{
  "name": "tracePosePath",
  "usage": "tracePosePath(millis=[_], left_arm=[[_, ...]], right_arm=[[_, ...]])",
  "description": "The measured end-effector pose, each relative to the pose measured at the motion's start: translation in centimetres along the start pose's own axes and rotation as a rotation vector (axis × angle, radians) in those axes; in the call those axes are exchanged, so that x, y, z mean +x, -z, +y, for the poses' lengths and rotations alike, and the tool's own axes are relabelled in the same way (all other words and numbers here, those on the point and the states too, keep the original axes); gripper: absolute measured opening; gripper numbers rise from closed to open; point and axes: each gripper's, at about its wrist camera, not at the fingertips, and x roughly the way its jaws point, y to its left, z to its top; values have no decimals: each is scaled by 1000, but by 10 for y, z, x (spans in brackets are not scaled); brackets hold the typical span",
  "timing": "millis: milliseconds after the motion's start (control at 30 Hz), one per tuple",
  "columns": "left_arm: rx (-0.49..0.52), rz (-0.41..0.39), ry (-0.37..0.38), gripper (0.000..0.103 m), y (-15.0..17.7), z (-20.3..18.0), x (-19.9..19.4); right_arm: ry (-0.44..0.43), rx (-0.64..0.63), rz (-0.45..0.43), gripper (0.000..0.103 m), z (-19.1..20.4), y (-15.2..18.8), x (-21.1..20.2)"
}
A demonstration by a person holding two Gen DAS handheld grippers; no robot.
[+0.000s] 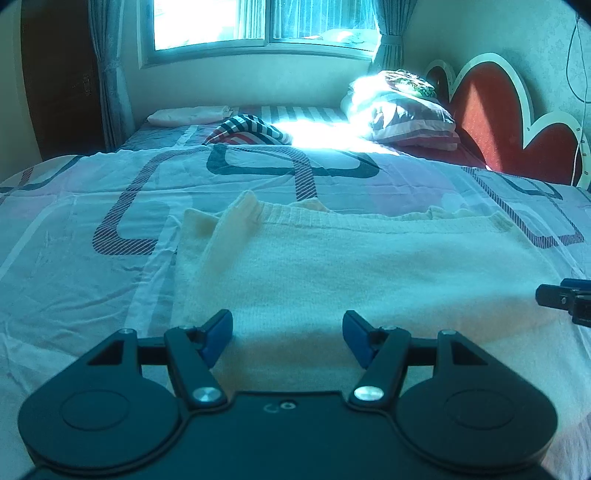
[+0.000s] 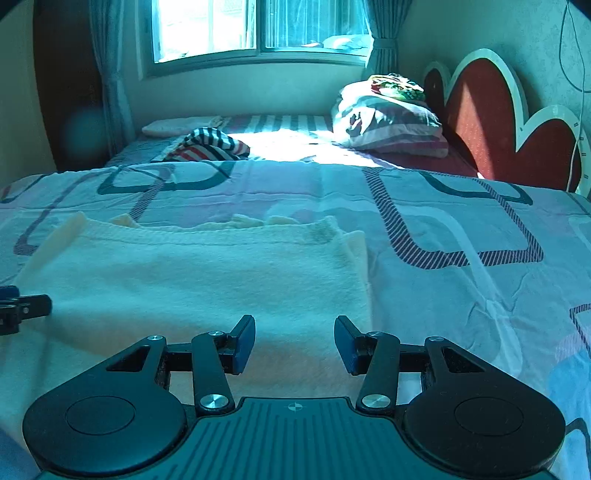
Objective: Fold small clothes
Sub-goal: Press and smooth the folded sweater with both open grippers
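A cream knit garment [image 1: 351, 266] lies flat on the bed, with a sleeve folded over its left side [image 1: 229, 229]. It also shows in the right wrist view [image 2: 192, 273]. My left gripper [image 1: 287, 332] is open and empty, just above the garment's near left part. My right gripper [image 2: 294, 339] is open and empty over the garment's near right part, close to its right edge. The right gripper's tip shows at the right edge of the left wrist view [image 1: 565, 299]; the left gripper's tip shows at the left edge of the right wrist view [image 2: 22, 308].
The bed has a patterned sheet [image 1: 92, 206]. A striped garment [image 1: 251, 131] and a folded pale cloth [image 1: 188, 115] lie farther back. Pillows with clothes on top [image 1: 406, 110] sit by the red heart-shaped headboard [image 1: 491, 118]. A window [image 1: 258, 26] is behind.
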Motion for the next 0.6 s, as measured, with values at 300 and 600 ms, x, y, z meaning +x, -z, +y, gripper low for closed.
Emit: tracePosePath(millis=[300, 600], left_arm=[[3, 53, 3, 64, 32, 0, -9], [8, 75, -34, 64, 52, 8, -32]], right_arm=[[-25, -24, 58, 47, 23, 41, -11], [56, 16, 52, 47, 1, 60, -35]])
